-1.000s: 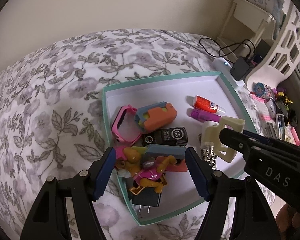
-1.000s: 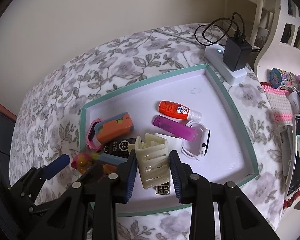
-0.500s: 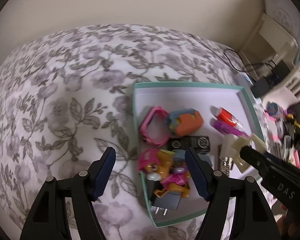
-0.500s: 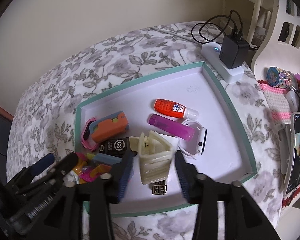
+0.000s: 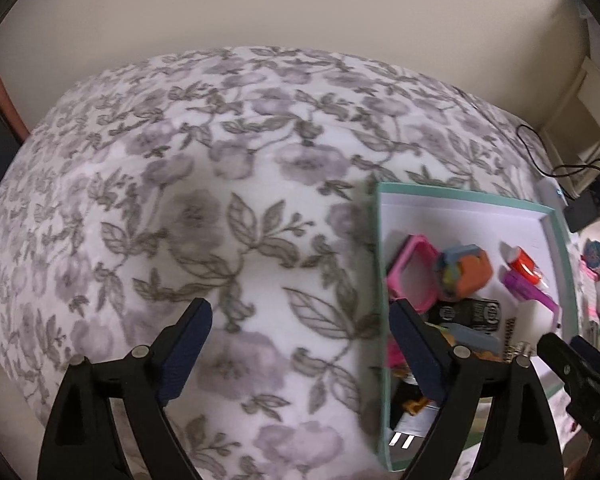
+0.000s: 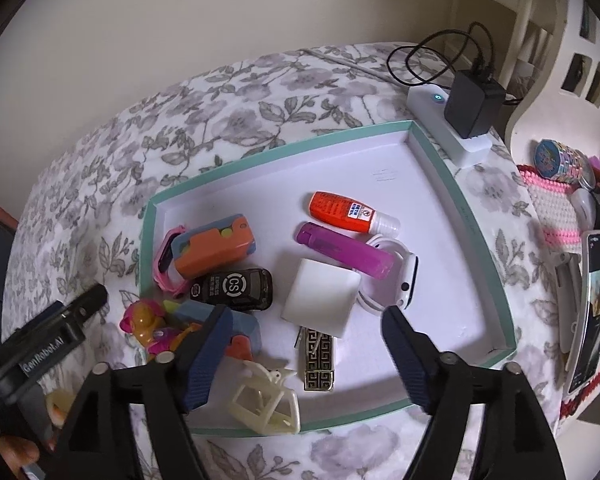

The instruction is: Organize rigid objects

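My right gripper (image 6: 304, 354) has just been opening and stands spread wide with nothing between the pads; the cream plastic claw hair clip (image 6: 266, 402) lies free below it, at the near rim inside the shallow teal-edged cardboard tray (image 6: 466, 216). My left gripper (image 5: 300, 354) has also just been opening, empty above the grey floral bedspread (image 5: 204, 184) beside the tray's left edge. Further in lie an orange glue bottle (image 6: 346, 212), a purple lighter (image 6: 342, 250) and a black toy car (image 6: 232, 290), slightly blurred.
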Motion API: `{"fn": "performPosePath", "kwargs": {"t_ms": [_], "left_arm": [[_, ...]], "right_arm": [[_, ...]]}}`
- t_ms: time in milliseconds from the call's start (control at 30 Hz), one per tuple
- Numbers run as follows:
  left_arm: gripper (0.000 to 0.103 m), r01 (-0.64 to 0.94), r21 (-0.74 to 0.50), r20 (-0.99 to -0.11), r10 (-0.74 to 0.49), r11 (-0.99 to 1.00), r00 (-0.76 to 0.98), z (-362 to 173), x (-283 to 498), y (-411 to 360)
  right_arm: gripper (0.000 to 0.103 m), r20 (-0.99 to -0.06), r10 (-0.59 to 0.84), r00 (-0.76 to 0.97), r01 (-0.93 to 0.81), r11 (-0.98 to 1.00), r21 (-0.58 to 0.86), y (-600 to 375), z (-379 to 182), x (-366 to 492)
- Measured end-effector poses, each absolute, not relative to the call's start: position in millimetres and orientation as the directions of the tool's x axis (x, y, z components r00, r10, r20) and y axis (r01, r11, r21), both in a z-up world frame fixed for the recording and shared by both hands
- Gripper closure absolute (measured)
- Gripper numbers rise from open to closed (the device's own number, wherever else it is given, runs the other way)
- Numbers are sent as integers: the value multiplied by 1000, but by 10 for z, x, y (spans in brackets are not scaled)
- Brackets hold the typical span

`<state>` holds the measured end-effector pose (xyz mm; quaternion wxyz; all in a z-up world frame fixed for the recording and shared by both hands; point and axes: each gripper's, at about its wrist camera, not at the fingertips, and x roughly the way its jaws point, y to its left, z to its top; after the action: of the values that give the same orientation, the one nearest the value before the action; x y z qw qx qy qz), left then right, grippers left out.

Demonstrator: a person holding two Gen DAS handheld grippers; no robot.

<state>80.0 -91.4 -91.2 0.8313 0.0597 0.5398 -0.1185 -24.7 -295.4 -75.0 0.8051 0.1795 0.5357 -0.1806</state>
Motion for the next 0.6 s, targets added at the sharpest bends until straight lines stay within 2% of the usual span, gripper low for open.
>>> {"fn": "performPosePath", "kwargs": {"t_ms": [133, 600], "left_arm": [[7, 252, 10, -906, -98, 968, 411, -892, 806, -834], [7, 260, -14, -890, -131, 965, 437, -648, 607, -594]], "right_arm": [[0, -924, -106, 368, 455, 887, 80, -2859, -761, -218], [0, -914, -160, 373, 464, 885, 34, -2716, -695, -303]]}}
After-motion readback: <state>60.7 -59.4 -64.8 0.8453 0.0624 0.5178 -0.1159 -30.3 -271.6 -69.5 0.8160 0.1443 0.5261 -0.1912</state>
